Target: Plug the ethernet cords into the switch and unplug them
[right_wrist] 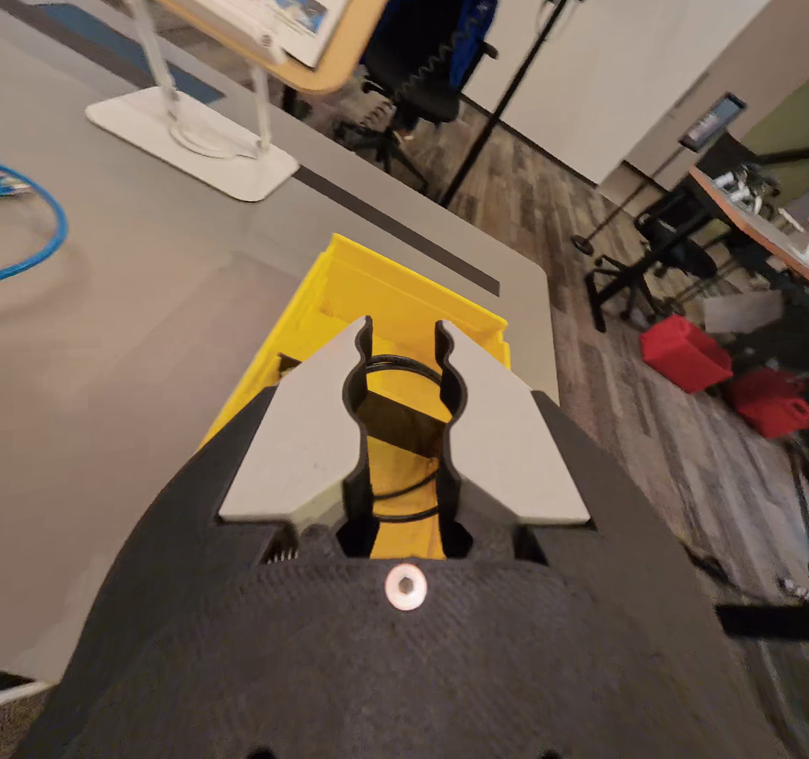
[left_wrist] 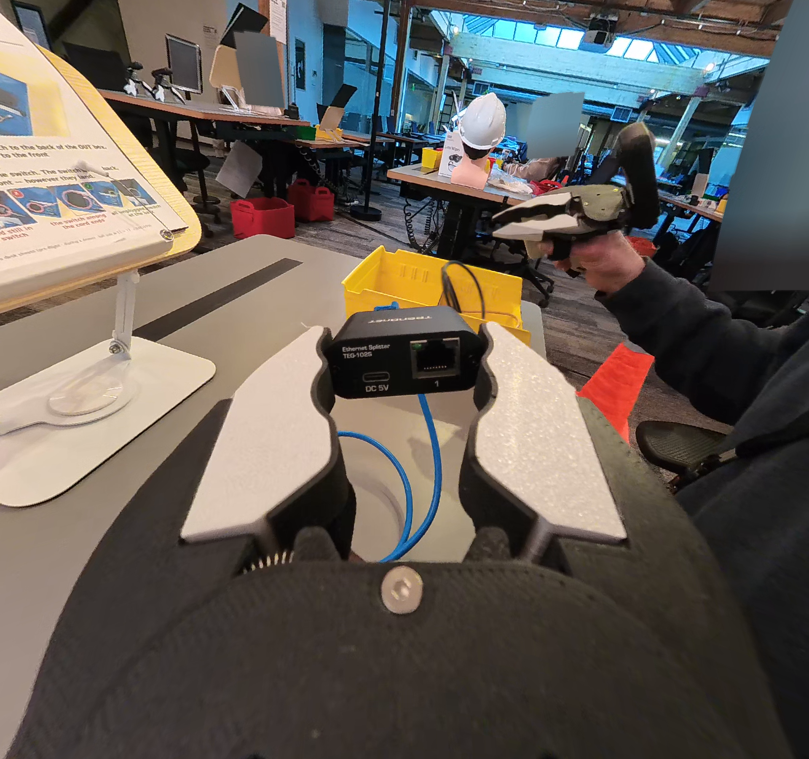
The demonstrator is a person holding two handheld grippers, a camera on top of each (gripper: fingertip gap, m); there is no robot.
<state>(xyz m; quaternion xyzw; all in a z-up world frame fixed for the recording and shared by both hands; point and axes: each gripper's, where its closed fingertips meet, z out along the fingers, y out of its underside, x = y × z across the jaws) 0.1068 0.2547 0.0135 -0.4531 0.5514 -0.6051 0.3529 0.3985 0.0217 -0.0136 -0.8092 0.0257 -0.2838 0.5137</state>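
My left gripper [left_wrist: 402,355] is shut on the black switch [left_wrist: 400,359] and holds it above the grey table [left_wrist: 245,313]. The port on the switch's front face is empty. A blue ethernet cord [left_wrist: 431,453] hangs from behind the switch and loops under my fingers; a blue plug [left_wrist: 387,305] shows at its back edge. It also shows in the right wrist view [right_wrist: 52,234] on the table at the left. My right gripper [right_wrist: 402,326] is partly open and empty above a yellow bin [right_wrist: 394,287] that holds a coiled black cord [right_wrist: 402,363]. The right gripper also shows in the left wrist view [left_wrist: 564,219], raised at the right.
A tilted instruction board on a white stand [left_wrist: 87,370] is at the left, also in the right wrist view [right_wrist: 192,142]. The yellow bin [left_wrist: 407,278] stands behind the switch near the table's far edge. An orange cone [left_wrist: 617,383] and an office chair [left_wrist: 678,444] are at the right. The gap from one gripper's tips to the other's is roughly 40 cm.
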